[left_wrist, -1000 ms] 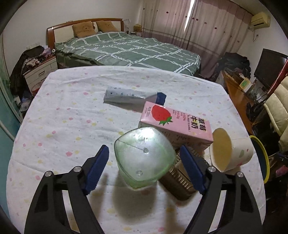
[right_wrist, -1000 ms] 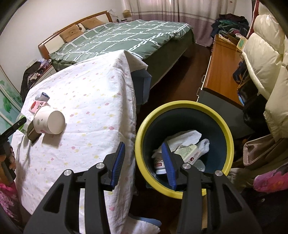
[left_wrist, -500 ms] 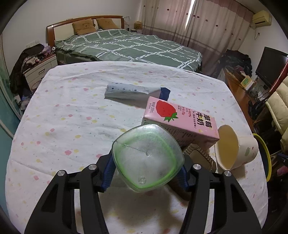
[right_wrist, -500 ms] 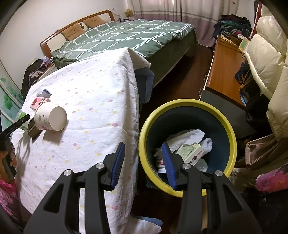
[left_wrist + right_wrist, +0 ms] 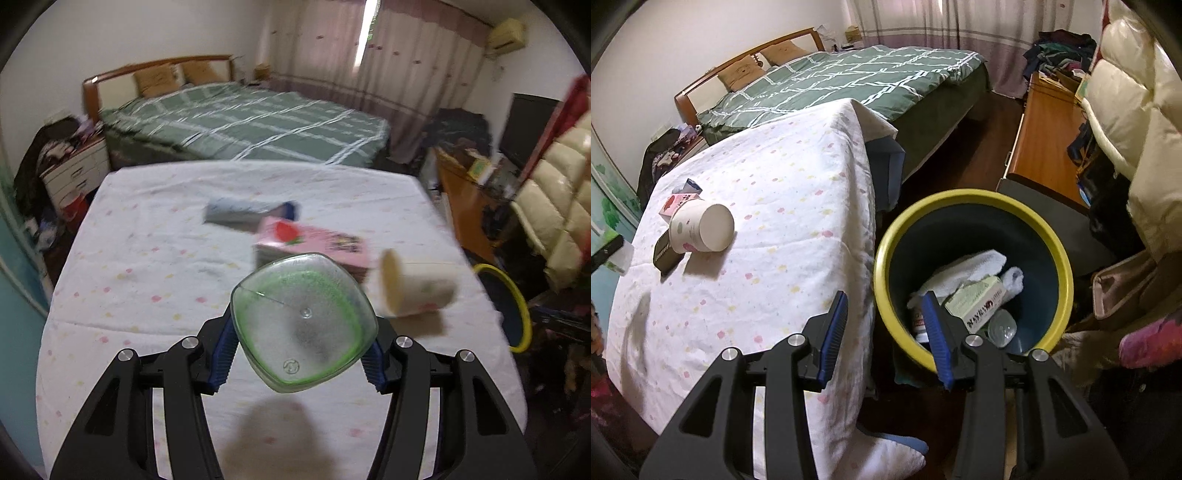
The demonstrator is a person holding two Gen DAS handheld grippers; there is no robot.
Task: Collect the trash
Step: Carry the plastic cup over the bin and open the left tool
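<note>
My left gripper (image 5: 298, 363) is shut on a clear green-tinted plastic bottle (image 5: 303, 317), holding it bottom-first above the spotted tablecloth (image 5: 147, 280). Behind it lie a pink strawberry milk carton (image 5: 314, 240), a tipped paper cup (image 5: 417, 291) and a grey-and-blue tube (image 5: 243, 214). My right gripper (image 5: 884, 321) hangs open and empty over the table's edge beside the yellow-rimmed bin (image 5: 882, 240). The bin holds a white cloth (image 5: 967, 269), a green box (image 5: 979, 302) and clear plastic. The right wrist view also shows the paper cup (image 5: 701, 229) and the pink carton (image 5: 674, 203).
A brown ribbed object (image 5: 663, 253) lies under the paper cup. A green bed (image 5: 849, 77) stands beyond the table. A wooden desk (image 5: 1045, 140) and padded coats (image 5: 1126, 110) crowd the right side, with dark floor between bed and bin.
The left jaws closed on the bottle and lifted it off the table, pulling back from the carton. The right gripper drifted slightly and kept the same opening.
</note>
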